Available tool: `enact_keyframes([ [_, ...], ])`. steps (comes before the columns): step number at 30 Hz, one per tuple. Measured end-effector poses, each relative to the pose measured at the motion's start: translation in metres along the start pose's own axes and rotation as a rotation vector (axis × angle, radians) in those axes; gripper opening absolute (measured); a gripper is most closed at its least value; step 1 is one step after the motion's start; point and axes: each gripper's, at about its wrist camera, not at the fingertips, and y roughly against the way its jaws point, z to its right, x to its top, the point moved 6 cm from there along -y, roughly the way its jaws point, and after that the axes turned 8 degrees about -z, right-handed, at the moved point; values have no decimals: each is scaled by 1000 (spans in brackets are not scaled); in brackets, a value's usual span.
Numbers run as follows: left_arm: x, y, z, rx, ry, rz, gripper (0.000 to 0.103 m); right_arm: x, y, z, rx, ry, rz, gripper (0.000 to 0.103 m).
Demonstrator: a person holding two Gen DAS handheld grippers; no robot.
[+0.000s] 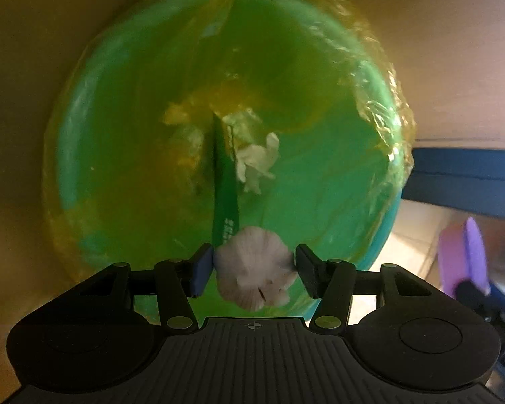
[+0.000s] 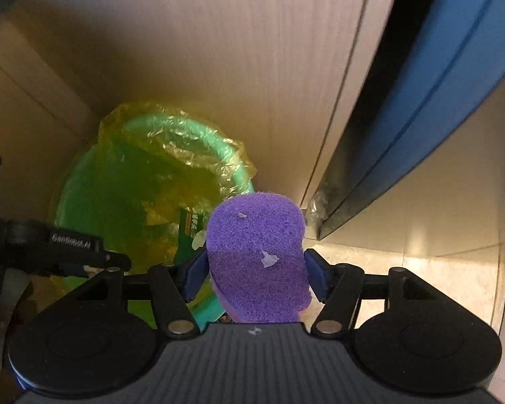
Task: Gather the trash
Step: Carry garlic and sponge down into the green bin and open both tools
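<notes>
Left wrist view is looking down into the bin (image 1: pixel 84 128), and your left tongs (image 1: pixel 254 264) are hanging over its mouth with a garlic bulb (image 1: pixel 252 269) between the pads — a pale, papery head, ribbed into cloves, split a little on its near side. Whether the pads are pressing on the garlic bulb or only flanking it I cannot tell; a sliver of gap is showing by the right pad.

The bin is teal and round, lined with a crinkled yellow bag (image 1: pixel 370 77) that is folding out over the rim. Inside it a green wrapper (image 1: pixel 224 181) with white print is standing on edge, and a crumpled white tissue (image 1: pixel 257 161) is lying just beside it.

In the right wrist view your right tongs (image 2: pixel 256 271) are clenching a purple sponge (image 2: pixel 256 235) — coarse and rounded at the top, with two small pale flecks sticking to its face. It is sitting near the bin's rim, not inside. The left tongs are showing at the left edge, over the bin. A pale wood panel (image 2: pixel 219 50) is rising behind the bin, and a dark blue edge (image 2: pixel 421 118) is crossing the upper right.
</notes>
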Motion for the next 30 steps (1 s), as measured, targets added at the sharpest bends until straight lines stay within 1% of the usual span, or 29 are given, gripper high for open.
enact_keyframes([
  [1, 0, 3, -2, -4, 11, 15, 53, 0, -3, -1, 3, 15, -4, 62],
  [3, 2, 16, -5, -15, 30, 49, 53, 4, -11, -1, 6, 61, -15, 62],
  [7, 6, 53, 2, -74, 55, 132, 53, 0, -15, -19, -11, 234, -8, 62],
  [11, 0, 113, 17, -145, 34, 240, 52, 0, -25, -52, 28, 363, -24, 62],
  [15, -15, 167, 25, -176, -25, 349, 52, 8, -58, -94, 90, 429, -63, 62],
  [17, -24, 184, 27, -152, -57, 381, 52, 10, -82, -115, 107, 451, -96, 62],
  [19, -35, 194, 26, -155, -57, 400, 52, 14, -109, -131, 123, 466, -121, 62],
  [20, -41, 198, 26, -169, -54, 404, 52, 15, -122, -136, 91, 476, -140, 63],
  [22, -51, 209, 29, -184, -66, 415, 52, 15, -131, -139, 8, 500, -155, 63],
  [23, -57, 213, 30, -186, -83, 424, 52, 16, -129, -138, -5, 504, -146, 65],
  [24, -62, 217, 27, -185, -102, 431, 52, 16, -122, -134, 4, 499, -135, 67],
  [25, -67, 221, 29, -184, -122, 441, 52, 16, -114, -128, 17, 485, -129, 73],
  [27, -76, 232, 30, -186, -166, 462, 52, 17, -94, -115, 39, 444, -119, 75],
  [30, -91, 255, 39, -198, -259, 513, 52, 24, -61, -95, 33, 382, -89, 75],
])
